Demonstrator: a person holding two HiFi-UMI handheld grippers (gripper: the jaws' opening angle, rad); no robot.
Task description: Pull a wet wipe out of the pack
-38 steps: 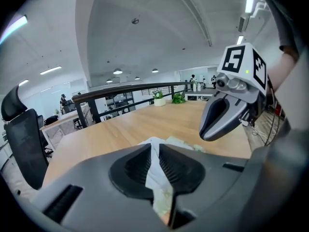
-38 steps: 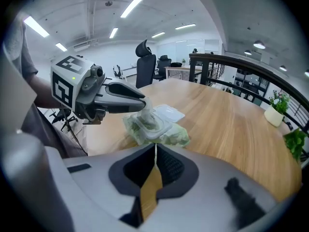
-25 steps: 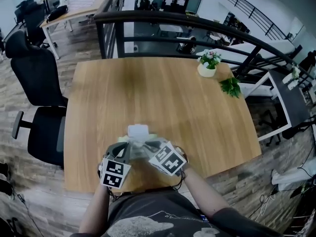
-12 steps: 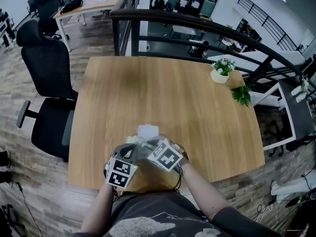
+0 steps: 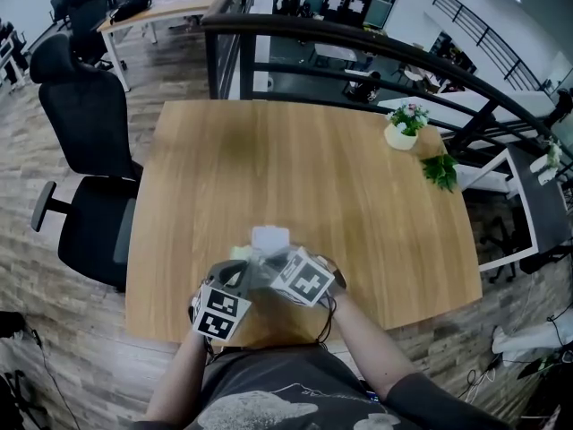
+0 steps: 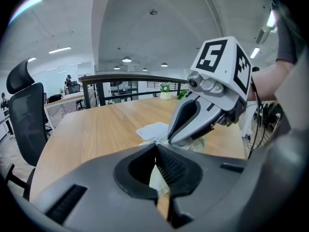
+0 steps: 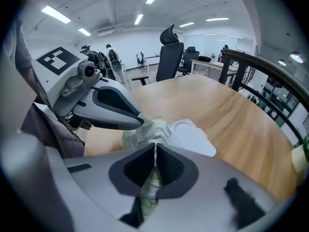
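We see the pack [image 7: 128, 138] open, its wet wipe [image 7: 155, 127] not yet pulled out. Our left gripper [image 6: 155, 144] clamps shut on the pack's edge; our right gripper [image 7: 155, 147] is pinched shut on the wet wipe at the pack's opening

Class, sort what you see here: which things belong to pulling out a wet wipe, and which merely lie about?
In use: wet wipe pack, left hand-held gripper, right hand-held gripper.
Lying about: potted plant, leafy sprig, office chair.
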